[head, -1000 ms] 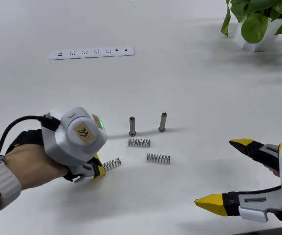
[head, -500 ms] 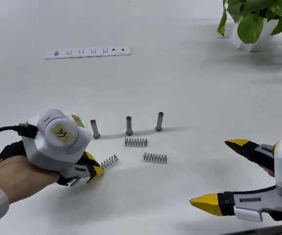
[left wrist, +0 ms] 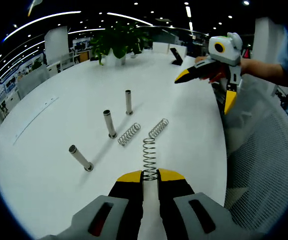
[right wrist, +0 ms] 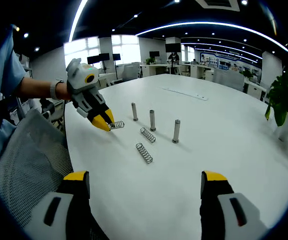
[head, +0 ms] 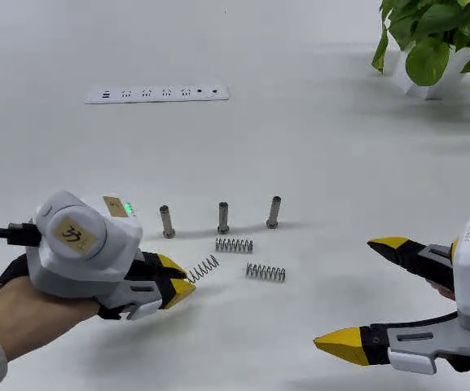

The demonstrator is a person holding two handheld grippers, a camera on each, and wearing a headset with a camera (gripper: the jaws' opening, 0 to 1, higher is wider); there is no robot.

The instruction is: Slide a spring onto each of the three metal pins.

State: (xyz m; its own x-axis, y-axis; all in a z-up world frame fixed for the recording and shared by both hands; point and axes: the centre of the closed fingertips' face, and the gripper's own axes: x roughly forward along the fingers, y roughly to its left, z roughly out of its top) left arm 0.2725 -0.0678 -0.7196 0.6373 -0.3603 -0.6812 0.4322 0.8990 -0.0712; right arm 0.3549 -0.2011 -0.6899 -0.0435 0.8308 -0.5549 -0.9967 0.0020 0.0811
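Since 1.0 s ago, the left gripper (head: 179,285) has been drawn back leftwards, so the left pin (head: 167,221), hidden behind it then, is uncovered.

Head view: the left gripper's fingers are pressed onto 1 end of the held spring (head: 203,268), which is angled up toward the pins. The left pin, middle pin (head: 223,217) and right pin (head: 274,212) are stood upright in a row on the white table (head: 316,147), all 3 bare. The second spring (head: 234,244) is laid just before the middle pin, and the third spring (head: 265,272) near it, further right. The right gripper (head: 344,293) is held at lower right, its fingers spread wide, well apart from the parts.

Left gripper view: the held spring (left wrist: 149,155) is pinched between the yellow tips of the left gripper (left wrist: 150,175) and juts straight ahead. Its free end is seen near the second spring (left wrist: 129,134) and third spring (left wrist: 158,127). The left pin (left wrist: 80,157) is nearest, then the middle pin (left wrist: 109,124) and right pin (left wrist: 128,102).

Right gripper view: the fingers of the right gripper (right wrist: 144,175) are spread, with nothing held between them. Across the table, the held spring (right wrist: 117,124) is seen just beside the left pin (right wrist: 134,111).
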